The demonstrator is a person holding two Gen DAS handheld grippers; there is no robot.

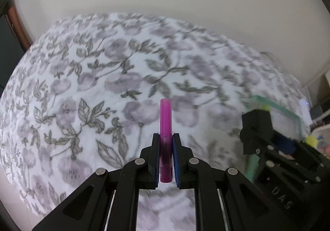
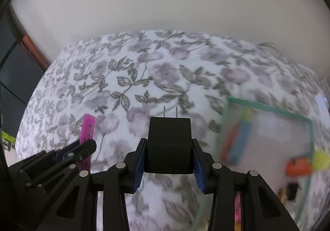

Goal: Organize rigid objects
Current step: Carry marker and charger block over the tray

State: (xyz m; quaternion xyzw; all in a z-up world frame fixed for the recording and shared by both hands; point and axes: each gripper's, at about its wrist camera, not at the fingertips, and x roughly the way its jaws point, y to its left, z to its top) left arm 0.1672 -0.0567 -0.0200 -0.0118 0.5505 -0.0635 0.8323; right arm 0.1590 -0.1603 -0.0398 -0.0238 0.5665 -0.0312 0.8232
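Two grippers, both loaded, both up over the flowery bedspread (image 1: 86,78). The left gripper (image 1: 166,148) has its blue pads clamped tight on a flat pink piece (image 1: 165,119), held edge-on so in its own camera it looks like a skinny magenta stick poking forward past the fingertips. The right gripper (image 2: 169,148) is squeezing a black plug adapter (image 2: 169,144) between its fingers, the two metal prongs (image 2: 170,111) sticking out the far end toward the cloth.

What each view adds: the right wrist camera catches the pink piece (image 2: 88,129) from the side, so you can see it's a broad flat slab with some printing on it that I can't read, with the left gripper (image 2: 82,148) sitting low on the left of the frame. The left wrist camera only gets the adapter (image 1: 256,126) as a dark block off to the right, half merged with the right gripper (image 1: 266,138) body.

Off to the right on the bed there's a clear bin with a green rim (image 2: 268,110). The right view looks into it: an orange and blue boxy thing (image 2: 237,142), a yellow ball (image 2: 320,160), and an orange item (image 2: 298,167), all badly smeared by blur. In the left view the bin (image 1: 292,115) is mostly blocked by the right gripper. Plain pale wall (image 2: 165,4) behind everything.
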